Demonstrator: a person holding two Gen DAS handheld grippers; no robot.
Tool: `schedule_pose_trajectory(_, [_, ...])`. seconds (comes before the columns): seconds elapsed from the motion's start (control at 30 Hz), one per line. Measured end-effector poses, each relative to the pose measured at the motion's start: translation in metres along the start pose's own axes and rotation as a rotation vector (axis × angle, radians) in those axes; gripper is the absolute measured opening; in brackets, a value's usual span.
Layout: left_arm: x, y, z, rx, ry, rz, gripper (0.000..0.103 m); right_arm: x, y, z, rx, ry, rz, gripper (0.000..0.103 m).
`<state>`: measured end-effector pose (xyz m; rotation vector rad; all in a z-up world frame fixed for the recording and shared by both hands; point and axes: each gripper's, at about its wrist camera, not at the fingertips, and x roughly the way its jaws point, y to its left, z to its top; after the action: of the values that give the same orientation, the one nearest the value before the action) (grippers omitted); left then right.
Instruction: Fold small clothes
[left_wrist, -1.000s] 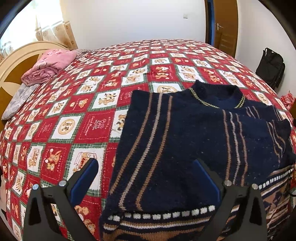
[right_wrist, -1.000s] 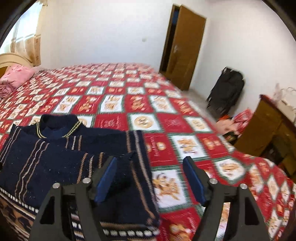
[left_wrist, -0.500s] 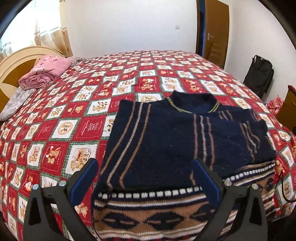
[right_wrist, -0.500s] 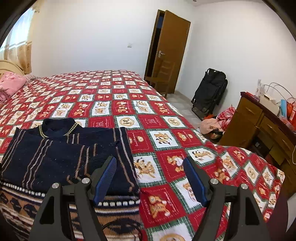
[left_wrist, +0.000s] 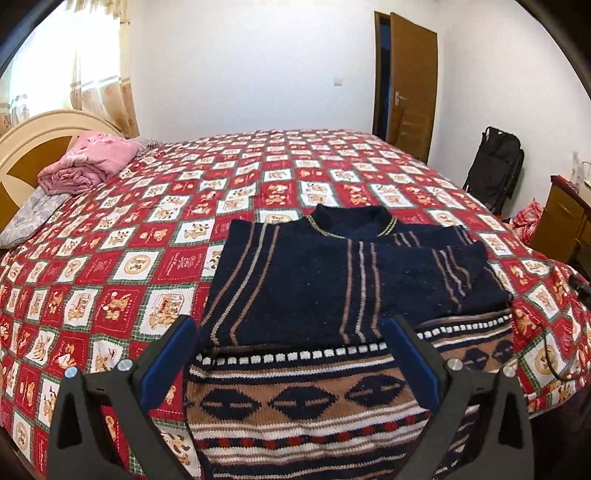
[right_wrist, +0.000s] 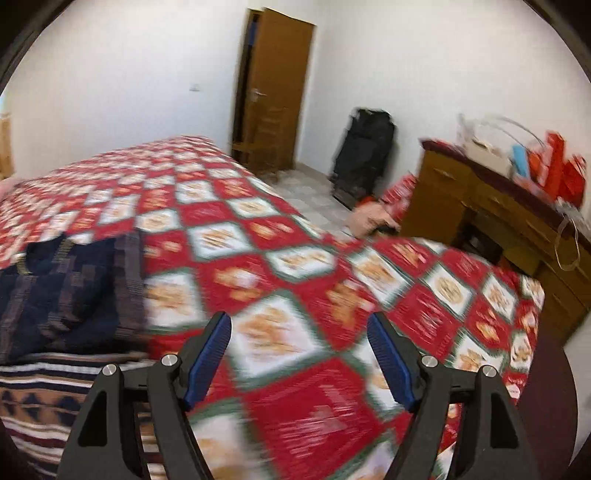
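Grippers: left gripper spread wide above the sweater's patterned hem, pinching nothing; right gripper likewise spread and empty, over bare quilt, picture blurred. Sweater, navy with tan stripes, lay flat near the bed's near edge, sleeves folded across the chest, collar pointing away. Quilt red-and-white checked. Pink bedding bundled by the headboard.
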<state>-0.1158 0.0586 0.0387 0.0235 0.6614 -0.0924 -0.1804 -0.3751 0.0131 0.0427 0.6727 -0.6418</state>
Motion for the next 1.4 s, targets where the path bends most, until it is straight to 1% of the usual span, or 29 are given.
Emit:
schedule_pose_trajectory(0.07, [-0.001,-0.001,-0.001,-0.001,0.000,0.005,0.103,0.016,-0.020,-0.006,0.048,0.022,0.007,0.077])
schedule_pose_trajectory(0.13, [0.001,-0.002,0.000,-0.007,0.010,0.006,0.103,0.024,-0.034,-0.010,0.080,0.034,-0.008,0.077])
schedule_pose_trajectory(0.17, [0.003,-0.003,0.000,-0.011,0.016,0.005,0.103,0.030,-0.040,-0.009,0.106,0.065,0.002,0.077])
schedule_pose_trajectory(0.23, [0.005,-0.005,-0.001,-0.016,0.026,-0.001,0.103,0.035,-0.047,-0.008,0.136,0.068,0.021,0.077])
schedule_pose_trajectory(0.3, [0.008,-0.008,-0.002,-0.015,0.036,-0.002,0.103,0.041,-0.052,-0.009,0.152,0.094,0.010,0.077])
schedule_pose_trajectory(0.37, [0.009,-0.010,-0.004,-0.008,0.041,0.001,0.103,0.050,-0.059,-0.012,0.185,0.144,0.014,0.077])
schedule_pose_trajectory(0.5, [0.012,-0.014,-0.006,-0.002,0.057,0.006,0.103,0.077,-0.072,-0.020,0.270,0.280,0.037,0.077])
schedule_pose_trajectory(0.6, [0.014,-0.017,-0.008,0.007,0.065,0.007,0.103,0.076,-0.077,-0.023,0.294,0.271,0.043,0.077])
schedule_pose_trajectory(0.7, [0.016,-0.019,-0.009,0.014,0.071,0.011,0.103,0.076,-0.074,-0.023,0.281,0.282,0.030,0.077])
schedule_pose_trajectory(0.77, [0.017,-0.019,-0.009,0.012,0.075,0.007,0.103,0.077,-0.074,-0.024,0.277,0.284,0.029,0.079])
schedule_pose_trajectory(0.8, [0.017,-0.019,-0.009,0.013,0.074,0.007,0.103,0.078,-0.074,-0.024,0.276,0.287,0.036,0.088])
schedule_pose_trajectory(0.83, [0.017,-0.019,-0.009,0.013,0.074,0.009,0.103,0.080,-0.072,-0.023,0.271,0.292,0.055,0.100])
schedule_pose_trajectory(0.87, [0.017,-0.018,-0.009,0.013,0.074,0.010,0.103,0.083,-0.069,-0.023,0.258,0.304,0.078,0.102])
schedule_pose_trajectory(0.93, [0.018,-0.017,-0.008,0.006,0.075,0.008,0.103,0.085,-0.064,-0.021,0.226,0.313,0.065,0.102])
schedule_pose_trajectory(1.13, [0.022,-0.017,-0.009,0.002,0.088,0.009,0.103,0.087,-0.066,-0.021,0.215,0.317,0.082,0.102])
schedule_pose_trajectory(1.17, [0.023,-0.017,-0.009,0.003,0.089,0.008,0.103,0.085,-0.065,-0.021,0.217,0.314,0.064,0.102])
schedule_pose_trajectory(1.2, [0.023,-0.017,-0.009,0.005,0.089,0.008,0.103,0.076,-0.062,-0.019,0.198,0.278,0.019,0.102])
schedule_pose_trajectory(1.27, [0.023,-0.017,-0.008,0.013,0.085,0.014,0.103,0.053,-0.052,-0.012,0.145,0.170,-0.007,0.102])
schedule_pose_trajectory(1.3, [0.022,-0.016,-0.007,0.018,0.079,0.022,0.103,0.032,-0.042,-0.007,0.100,0.097,-0.011,0.102])
schedule_pose_trajectory(1.33, [0.021,-0.014,-0.006,0.021,0.072,0.028,0.103,0.019,-0.036,-0.004,0.072,0.058,-0.007,0.102])
schedule_pose_trajectory(1.4, [0.017,-0.010,-0.005,0.032,0.055,0.036,0.103,-0.028,-0.014,0.004,-0.025,-0.057,0.036,0.102])
